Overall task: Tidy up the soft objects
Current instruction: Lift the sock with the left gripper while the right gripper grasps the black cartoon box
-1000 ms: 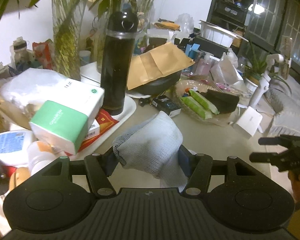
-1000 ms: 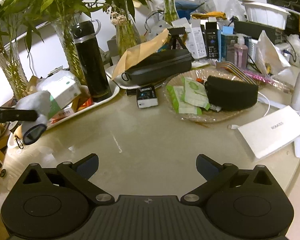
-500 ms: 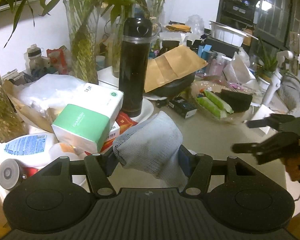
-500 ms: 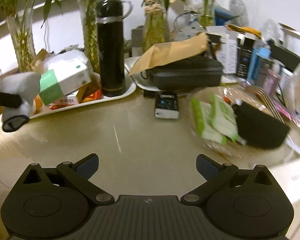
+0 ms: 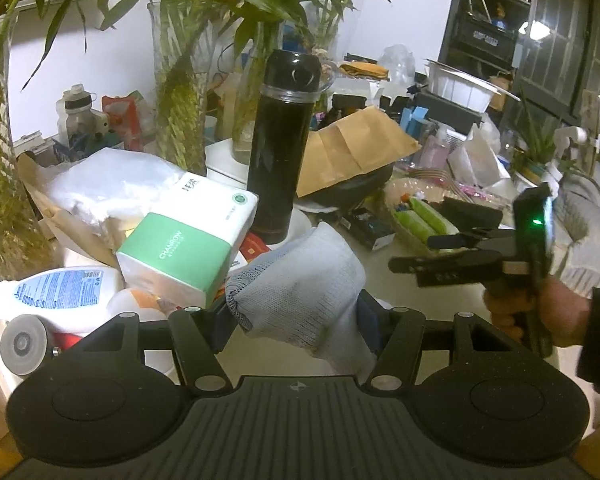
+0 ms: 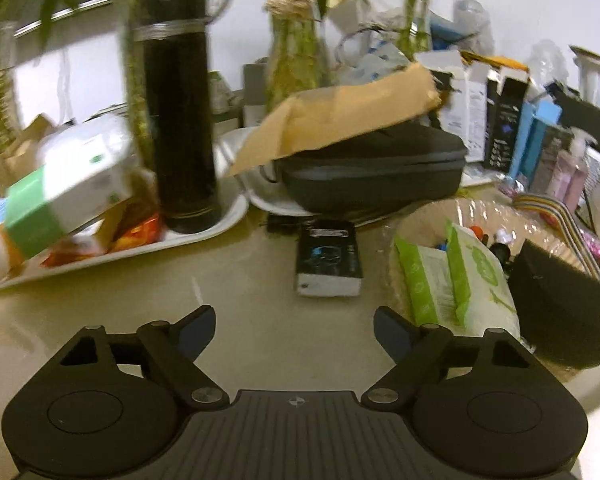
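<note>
Left gripper (image 5: 296,312) has its jaws clamped on the bunched grey knitted sock (image 5: 300,292), lifted over the bench's near edge; right gripper (image 6: 294,330), jaws empty and closing, comes in from the sock's right.

The only open surface is the bare beige tabletop (image 6: 260,332) directly ahead of the right gripper (image 6: 294,330), whose jaws are closing with nothing between them. To the left, a white tray (image 6: 204,236) blocks passage; it carries a tall black flask (image 6: 180,128) and a green-and-white tissue pack (image 6: 60,196). Straight ahead, a small black box (image 6: 327,258) lies on the tabletop, with a black zip case (image 6: 376,172) under a brown envelope (image 6: 340,116) behind it. To the right, a clear dish (image 6: 428,216) holding green packets (image 6: 452,280) and a black pouch (image 6: 560,300) closes that side. The left gripper (image 5: 296,316), clamped on a grey cloth (image 5: 300,292), occupies the gap beside the tissue pack.
</note>
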Demonstrator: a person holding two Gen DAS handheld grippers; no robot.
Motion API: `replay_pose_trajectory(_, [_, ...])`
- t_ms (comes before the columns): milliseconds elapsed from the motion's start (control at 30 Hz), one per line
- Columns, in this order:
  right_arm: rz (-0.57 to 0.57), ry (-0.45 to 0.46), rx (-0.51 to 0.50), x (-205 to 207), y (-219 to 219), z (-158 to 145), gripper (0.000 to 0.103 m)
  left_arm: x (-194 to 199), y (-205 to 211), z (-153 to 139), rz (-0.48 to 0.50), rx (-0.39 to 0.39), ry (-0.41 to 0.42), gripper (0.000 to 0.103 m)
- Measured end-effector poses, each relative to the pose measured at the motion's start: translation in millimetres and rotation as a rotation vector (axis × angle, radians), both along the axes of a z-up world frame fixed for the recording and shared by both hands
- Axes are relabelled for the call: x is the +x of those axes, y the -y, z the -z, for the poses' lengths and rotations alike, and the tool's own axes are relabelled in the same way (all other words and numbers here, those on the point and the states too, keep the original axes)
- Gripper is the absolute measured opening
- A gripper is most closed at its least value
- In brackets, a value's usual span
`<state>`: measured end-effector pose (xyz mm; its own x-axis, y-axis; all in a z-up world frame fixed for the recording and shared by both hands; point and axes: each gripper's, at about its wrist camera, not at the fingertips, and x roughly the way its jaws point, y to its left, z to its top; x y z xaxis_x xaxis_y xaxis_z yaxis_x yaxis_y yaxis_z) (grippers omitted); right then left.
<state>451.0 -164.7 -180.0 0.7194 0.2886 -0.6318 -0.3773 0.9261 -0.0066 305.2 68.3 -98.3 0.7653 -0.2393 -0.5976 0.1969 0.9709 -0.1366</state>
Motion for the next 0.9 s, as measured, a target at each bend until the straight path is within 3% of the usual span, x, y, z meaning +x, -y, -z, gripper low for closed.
replay_pose_trajectory(533, [0.051,-0.014,0.022,49,-3,19,0.076,0,-2,-5,0.018,-0.033,0.003,0.06])
replay_pose_trajectory(733, [0.072,-0.013,0.044,59,-2,23,0.068,1,2,-3,0.033,-0.029,-0.008,0.06])
replay_pose_trajectory(900, [0.072,-0.016,0.018,64,-7,28,0.054,2,3,-2,0.045,-0.025,-0.008,0.06])
